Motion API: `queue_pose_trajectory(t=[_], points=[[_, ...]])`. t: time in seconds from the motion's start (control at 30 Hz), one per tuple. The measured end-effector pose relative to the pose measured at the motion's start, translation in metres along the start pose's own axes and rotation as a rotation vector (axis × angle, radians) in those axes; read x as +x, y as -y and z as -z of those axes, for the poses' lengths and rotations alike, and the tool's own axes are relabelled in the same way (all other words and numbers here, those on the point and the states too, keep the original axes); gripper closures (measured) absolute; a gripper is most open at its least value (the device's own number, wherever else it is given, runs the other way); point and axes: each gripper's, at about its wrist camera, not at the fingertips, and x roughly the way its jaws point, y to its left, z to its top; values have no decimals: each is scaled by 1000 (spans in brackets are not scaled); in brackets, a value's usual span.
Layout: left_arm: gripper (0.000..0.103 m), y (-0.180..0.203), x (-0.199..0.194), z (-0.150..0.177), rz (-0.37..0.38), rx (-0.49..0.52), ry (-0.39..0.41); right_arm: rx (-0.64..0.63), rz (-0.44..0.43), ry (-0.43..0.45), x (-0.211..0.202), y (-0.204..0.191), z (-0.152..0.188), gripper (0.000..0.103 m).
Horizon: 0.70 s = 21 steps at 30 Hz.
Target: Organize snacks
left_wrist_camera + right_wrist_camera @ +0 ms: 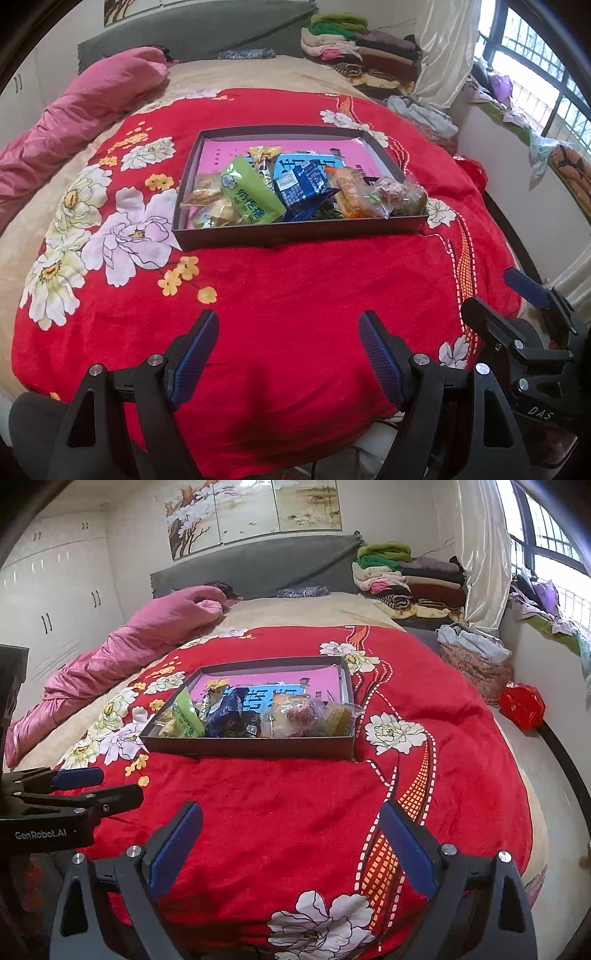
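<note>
One big red floral blanket fills most of both views, spread over the bed, with a pink quilt bunched along the upper left. At the centre of the frame sits a shallow dark tray, and all the snacks I can see lie heaped in its near half; its far half shows bare pink lining.

Both my tongs hover low in the frame, well apart from the tray. My left gripper is spread wide and holds nothing; my right gripper is likewise spread and empty.

Largest of the snacks is the green packet, lying slantwise on the left of the heap. It looks puffy and light, with slick film, so I judge a pinch across its narrow middle is safest. Beside it the blue packets look crinkly and equally slippery; a crimped end seam should give better purchase. On the right, the clear-wrapped pastries look soft and crushable, so I would close gently on the wrapper's twisted edge, not the contents.
</note>
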Motion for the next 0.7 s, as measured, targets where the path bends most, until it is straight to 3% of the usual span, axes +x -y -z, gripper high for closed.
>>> queue_pose_trajectory(t=[0.7], points=[[24, 4, 4, 1, -15, 16, -13, 28, -10, 15, 0, 8, -2, 6]])
